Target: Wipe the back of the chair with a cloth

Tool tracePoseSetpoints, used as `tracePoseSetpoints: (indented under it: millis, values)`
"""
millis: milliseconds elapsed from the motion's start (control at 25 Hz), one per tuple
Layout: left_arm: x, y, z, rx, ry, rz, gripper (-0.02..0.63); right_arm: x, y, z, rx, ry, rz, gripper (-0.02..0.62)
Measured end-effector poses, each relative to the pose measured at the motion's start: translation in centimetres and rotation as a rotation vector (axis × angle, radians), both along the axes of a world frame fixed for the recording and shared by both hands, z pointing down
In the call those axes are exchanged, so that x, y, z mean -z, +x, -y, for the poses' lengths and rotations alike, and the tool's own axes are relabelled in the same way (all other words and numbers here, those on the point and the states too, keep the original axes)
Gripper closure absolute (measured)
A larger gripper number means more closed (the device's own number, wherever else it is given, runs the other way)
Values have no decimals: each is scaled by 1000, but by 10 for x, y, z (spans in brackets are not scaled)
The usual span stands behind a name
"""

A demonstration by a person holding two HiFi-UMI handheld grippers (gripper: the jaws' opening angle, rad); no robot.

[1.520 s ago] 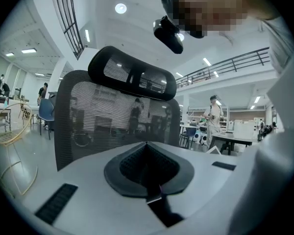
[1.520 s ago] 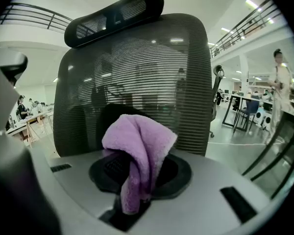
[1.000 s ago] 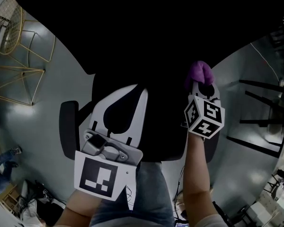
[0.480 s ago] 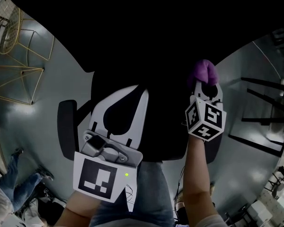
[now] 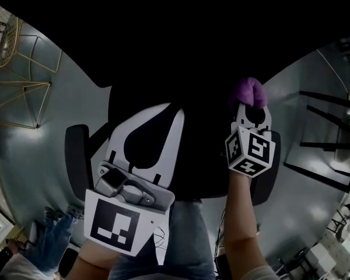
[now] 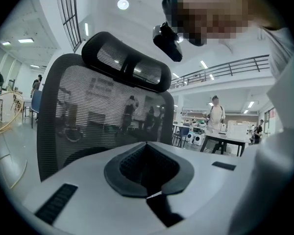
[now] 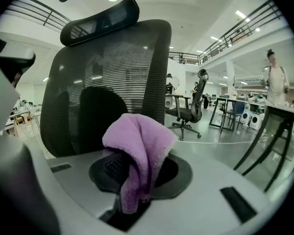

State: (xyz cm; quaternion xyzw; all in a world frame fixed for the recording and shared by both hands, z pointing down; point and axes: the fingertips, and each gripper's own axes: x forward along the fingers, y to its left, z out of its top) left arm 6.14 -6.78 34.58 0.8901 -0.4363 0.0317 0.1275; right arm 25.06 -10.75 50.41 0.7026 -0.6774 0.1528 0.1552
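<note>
At 7 o'clock in the head view, the left tool is white and smooth, shaped like a pointy leaf. Its two jaws are clenched together and empty. In front of it stands the chair. The chair's back is a tall, rounded, see-through black mesh, with a curved headrest at 12 o'clock. At 3 o'clock the right tool is grasping the cloth, which is soft, fluffy and purple, bunched into a lump. The cloth sits right by the chair's back; I cannot tell if it touches.
</note>
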Motion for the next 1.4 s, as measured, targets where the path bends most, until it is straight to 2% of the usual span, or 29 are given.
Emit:
tracePoseSetpoints:
  millis: [440, 880, 1400]
  values:
    - [-13, -1, 1, 8, 6, 32, 594, -19, 1, -4, 14, -20, 6, 495]
    - [-15, -33, -3, 100, 31, 40, 594, -17, -13, 3, 32, -9, 10, 495]
    - [-14, -78, -9, 222, 40, 32, 594, -16, -73, 20, 165, -11, -5, 495]
